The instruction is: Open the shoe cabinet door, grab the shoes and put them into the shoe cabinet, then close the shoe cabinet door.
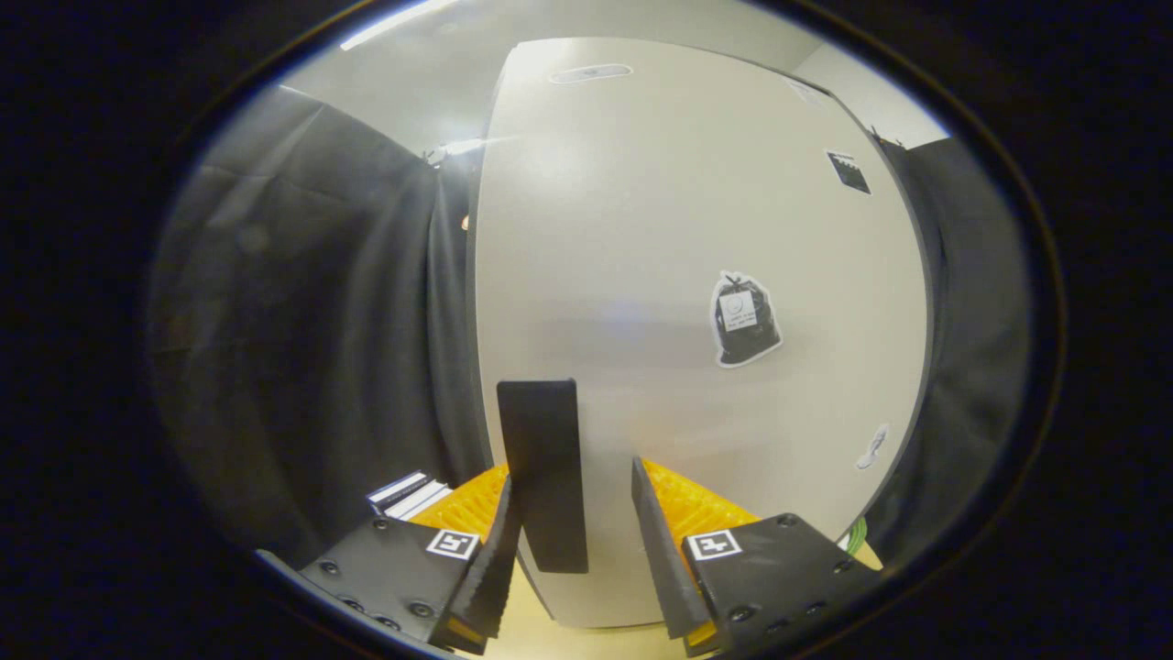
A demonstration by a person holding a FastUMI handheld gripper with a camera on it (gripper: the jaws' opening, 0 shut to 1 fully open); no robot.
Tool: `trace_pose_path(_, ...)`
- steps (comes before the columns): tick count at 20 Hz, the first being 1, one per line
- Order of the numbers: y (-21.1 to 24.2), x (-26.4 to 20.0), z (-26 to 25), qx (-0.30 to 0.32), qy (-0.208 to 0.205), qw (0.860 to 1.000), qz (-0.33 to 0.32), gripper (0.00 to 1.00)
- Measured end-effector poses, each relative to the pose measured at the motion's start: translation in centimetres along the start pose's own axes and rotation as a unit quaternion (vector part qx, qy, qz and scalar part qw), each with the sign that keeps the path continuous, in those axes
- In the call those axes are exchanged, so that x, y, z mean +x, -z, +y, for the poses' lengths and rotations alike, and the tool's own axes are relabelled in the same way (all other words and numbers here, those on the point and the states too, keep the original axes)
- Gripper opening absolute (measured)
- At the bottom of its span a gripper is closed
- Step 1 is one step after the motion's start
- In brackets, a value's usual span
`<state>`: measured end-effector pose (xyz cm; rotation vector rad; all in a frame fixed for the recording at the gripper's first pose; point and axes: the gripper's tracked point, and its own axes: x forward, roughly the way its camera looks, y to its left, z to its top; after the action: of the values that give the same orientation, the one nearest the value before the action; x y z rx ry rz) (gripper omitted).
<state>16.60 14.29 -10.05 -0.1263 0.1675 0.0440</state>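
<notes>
Gripper [577,550] fingers spread around the black upright handle [542,472] of the pale shoe cabinet door [696,229]; closing off-centre risks slipping.

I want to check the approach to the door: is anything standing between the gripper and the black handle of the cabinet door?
Nothing visible does. The gripper is open, its fingers to either side of the black handle on the pale cabinet door, the left finger close beside it. The door looks closed.

Black cloth walls [302,302], ceiling light strip [394,23].
</notes>
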Motion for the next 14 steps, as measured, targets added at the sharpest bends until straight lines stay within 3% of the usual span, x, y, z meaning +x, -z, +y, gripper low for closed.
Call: trace_pose_path(14, 0.12, 0.52, -0.09, -0.006, 0.011, 1.0, -0.002, 0.67)
